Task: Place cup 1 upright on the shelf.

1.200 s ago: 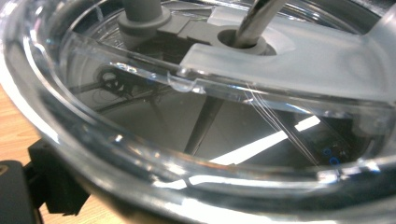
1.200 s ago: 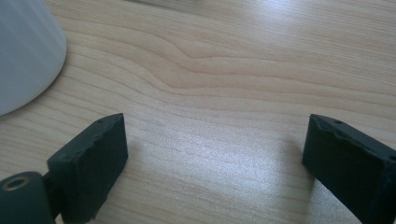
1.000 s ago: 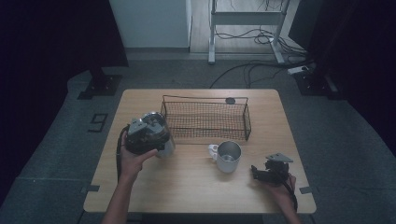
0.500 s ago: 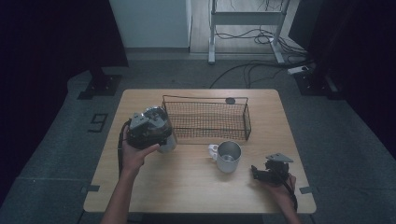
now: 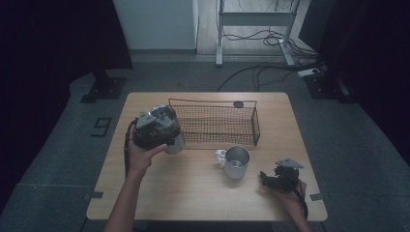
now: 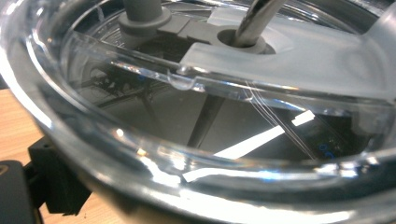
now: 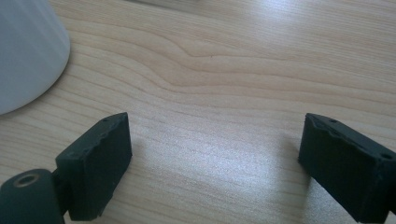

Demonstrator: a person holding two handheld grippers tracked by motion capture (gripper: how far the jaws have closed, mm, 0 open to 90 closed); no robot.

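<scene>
Since the earlier frames, the left gripper [image 5: 157, 129] has carried its tumbler [image 5: 175, 143] a little toward the near-left corner of the basket [image 5: 255, 126]; the right gripper [image 5: 280, 178] has stayed in place.

Left gripper: held above the table [image 5: 193, 203], just outside the basket's near-left corner. Its jaws are closed on the tumbler, a clear vessel with a straw [image 6: 257, 18] passing through a lid [image 6: 299, 51]. In the left gripper view the tumbler's rim [image 6: 93, 140] sits directly in front of the camera, with one black jaw showing at the lower left. The tumbler is tilted and clear of the table surface.

Right gripper: resting on the table, well to the near right of the basket. In the right gripper view its jaws [image 7: 215, 163] stand apart with bare wood between them; nothing is held.

Mug [image 5: 236, 162]: upright on the table, just in front of the basket's near wall, between the two grippers. Its handle points toward the left gripper. The mug's white side [image 7: 23, 51] shows at the upper left of the right gripper view, apart from the jaws.
</scene>
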